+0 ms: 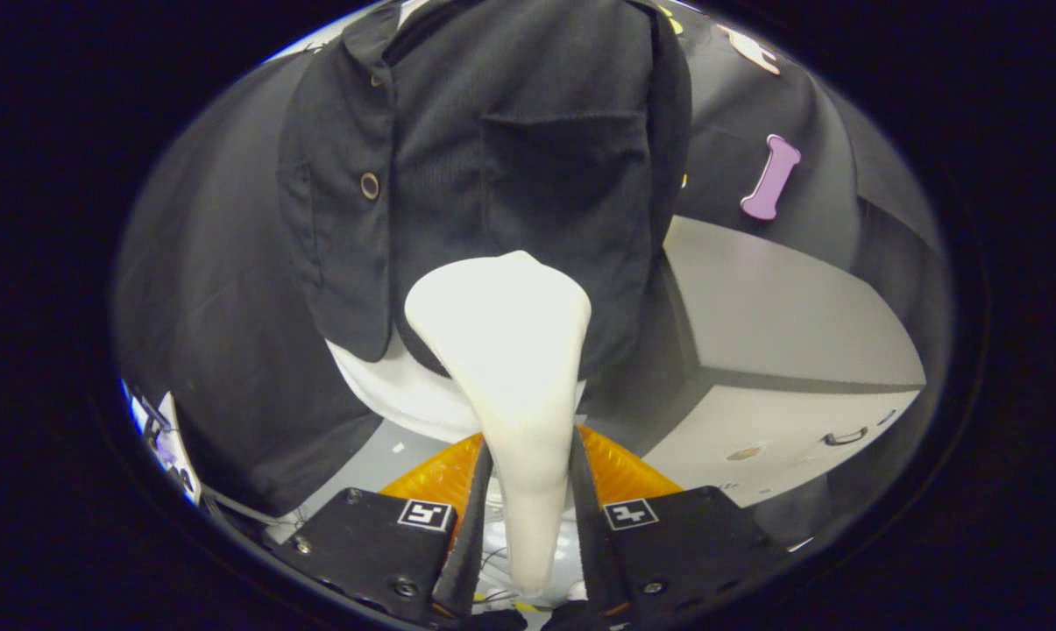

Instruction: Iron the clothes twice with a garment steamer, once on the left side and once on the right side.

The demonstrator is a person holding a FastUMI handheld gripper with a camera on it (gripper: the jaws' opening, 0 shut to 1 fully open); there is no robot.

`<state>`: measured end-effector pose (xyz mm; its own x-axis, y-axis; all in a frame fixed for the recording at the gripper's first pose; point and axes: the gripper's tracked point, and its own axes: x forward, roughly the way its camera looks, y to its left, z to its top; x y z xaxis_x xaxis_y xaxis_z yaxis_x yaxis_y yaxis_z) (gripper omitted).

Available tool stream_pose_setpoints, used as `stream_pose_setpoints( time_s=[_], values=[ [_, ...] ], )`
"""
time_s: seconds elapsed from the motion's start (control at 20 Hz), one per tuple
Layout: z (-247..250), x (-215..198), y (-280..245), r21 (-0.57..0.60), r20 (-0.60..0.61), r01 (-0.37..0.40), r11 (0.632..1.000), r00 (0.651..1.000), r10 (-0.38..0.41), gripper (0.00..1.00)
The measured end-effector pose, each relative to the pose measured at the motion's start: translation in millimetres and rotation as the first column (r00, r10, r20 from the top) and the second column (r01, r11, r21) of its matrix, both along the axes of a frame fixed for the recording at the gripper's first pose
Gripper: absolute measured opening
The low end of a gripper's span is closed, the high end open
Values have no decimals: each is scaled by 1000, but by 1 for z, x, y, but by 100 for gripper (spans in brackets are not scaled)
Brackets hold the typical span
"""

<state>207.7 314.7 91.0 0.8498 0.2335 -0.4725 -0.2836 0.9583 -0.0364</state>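
My claw (532, 517) is pinching the steamer (510, 350) by its slim handle, both fingers pressed against it, with the wide white head standing up ahead of them against the lower front of the dark shirt (492, 166), below the chest pocket (563, 166). To do this pass well, I'd keep the head flat and lightly touching the cloth and draw it steadily along one side. I'd steer it away from the grey box (782, 333) just beside the shirt.

jacket (528, 166) collar cut off above
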Motion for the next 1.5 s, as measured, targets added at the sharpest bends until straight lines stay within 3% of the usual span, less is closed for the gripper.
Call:
stream_pose_setpoints(
  time_s=[0.4, 0.8, 1.15, 1.5],
  values=[
    [146, -40, -1, 29, 234, -31, 999, 972, 23, 49],
    [282, -74, 56, 41, 447, -104, 994, 891, 75, 49],
    [357, -83, 148, 17, 547, -171, 985, 826, 134, 49],
    [385, -63, 224, -64, 591, -162, 985, 789, 168, 49]
  ],
)
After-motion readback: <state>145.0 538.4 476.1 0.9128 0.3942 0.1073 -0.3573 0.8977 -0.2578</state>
